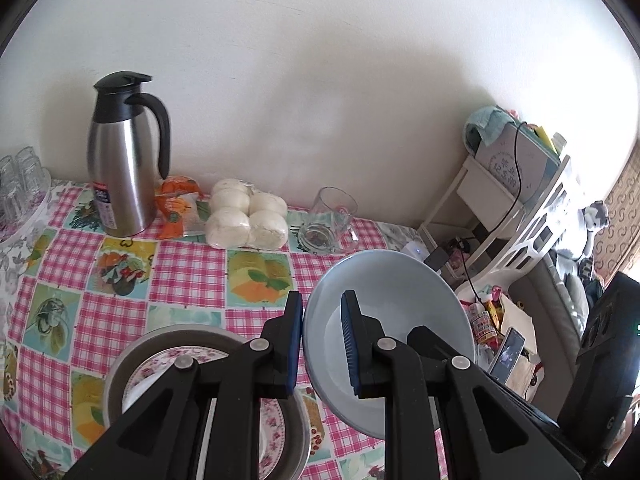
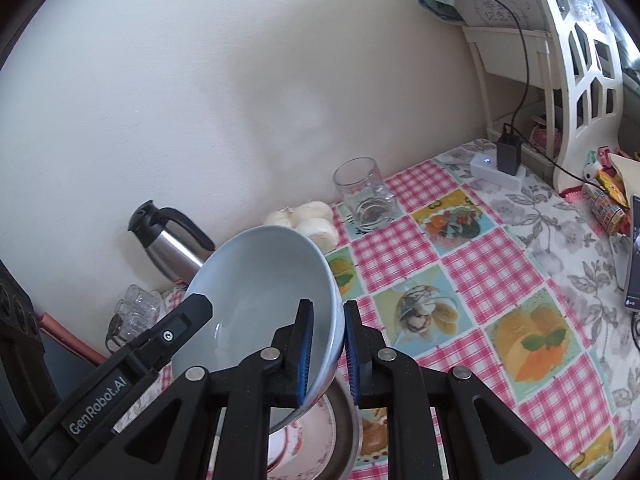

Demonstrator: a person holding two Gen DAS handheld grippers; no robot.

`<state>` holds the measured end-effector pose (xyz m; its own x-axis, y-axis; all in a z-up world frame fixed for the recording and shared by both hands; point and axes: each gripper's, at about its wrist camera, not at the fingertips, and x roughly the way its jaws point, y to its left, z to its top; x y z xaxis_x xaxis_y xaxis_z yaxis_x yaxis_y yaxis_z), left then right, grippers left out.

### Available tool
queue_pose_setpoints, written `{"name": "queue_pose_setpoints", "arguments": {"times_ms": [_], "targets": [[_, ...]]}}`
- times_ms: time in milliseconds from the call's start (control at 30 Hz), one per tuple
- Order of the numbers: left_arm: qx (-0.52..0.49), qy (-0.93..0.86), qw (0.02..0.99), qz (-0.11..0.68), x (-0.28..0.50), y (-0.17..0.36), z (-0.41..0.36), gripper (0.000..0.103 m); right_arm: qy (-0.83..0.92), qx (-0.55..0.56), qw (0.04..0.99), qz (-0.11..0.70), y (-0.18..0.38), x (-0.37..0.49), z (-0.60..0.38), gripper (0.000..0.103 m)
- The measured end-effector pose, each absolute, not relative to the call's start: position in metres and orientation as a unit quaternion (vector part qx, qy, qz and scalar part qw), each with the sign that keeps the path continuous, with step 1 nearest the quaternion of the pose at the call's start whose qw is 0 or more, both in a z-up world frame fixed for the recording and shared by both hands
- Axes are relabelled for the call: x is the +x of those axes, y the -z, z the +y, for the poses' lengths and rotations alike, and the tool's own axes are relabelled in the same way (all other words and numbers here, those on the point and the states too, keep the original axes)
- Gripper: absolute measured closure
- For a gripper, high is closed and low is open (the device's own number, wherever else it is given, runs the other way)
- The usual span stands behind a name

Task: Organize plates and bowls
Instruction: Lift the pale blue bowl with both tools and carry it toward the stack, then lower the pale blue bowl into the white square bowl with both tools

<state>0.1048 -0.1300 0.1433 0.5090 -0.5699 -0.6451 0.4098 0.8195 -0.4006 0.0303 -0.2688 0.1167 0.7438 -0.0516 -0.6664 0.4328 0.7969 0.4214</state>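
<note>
A pale blue bowl (image 1: 392, 320) is held tilted above the table by both grippers. My left gripper (image 1: 322, 344) straddles its left rim, one pad inside and one outside, with a small gap showing. My right gripper (image 2: 326, 350) grips the bowl (image 2: 264, 292) at its right rim, one pad inside, one outside. Below sits a metal basin (image 1: 120, 364) with a floral plate (image 1: 160, 364) inside; it also shows in the right wrist view (image 2: 348, 420).
On the checked tablecloth (image 1: 188, 264) stand a steel thermos jug (image 1: 120, 160), a bag of white buns (image 1: 248, 220), a glass mug (image 1: 330, 220) and small glasses (image 1: 20, 184). A white shelf (image 1: 520, 200) and a phone (image 1: 510, 354) are to the right.
</note>
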Motion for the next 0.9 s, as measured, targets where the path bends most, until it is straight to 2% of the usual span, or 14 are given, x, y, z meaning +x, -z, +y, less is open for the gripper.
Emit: {"name": "queue_pose_setpoints", "arguments": {"times_ms": [900], "targets": [[-0.171,0.199,0.859,0.44,0.103,-0.121,-0.01,0.083,0.072,0.243,0.889,0.381,-0.104,0.06,-0.163,0.086]]}}
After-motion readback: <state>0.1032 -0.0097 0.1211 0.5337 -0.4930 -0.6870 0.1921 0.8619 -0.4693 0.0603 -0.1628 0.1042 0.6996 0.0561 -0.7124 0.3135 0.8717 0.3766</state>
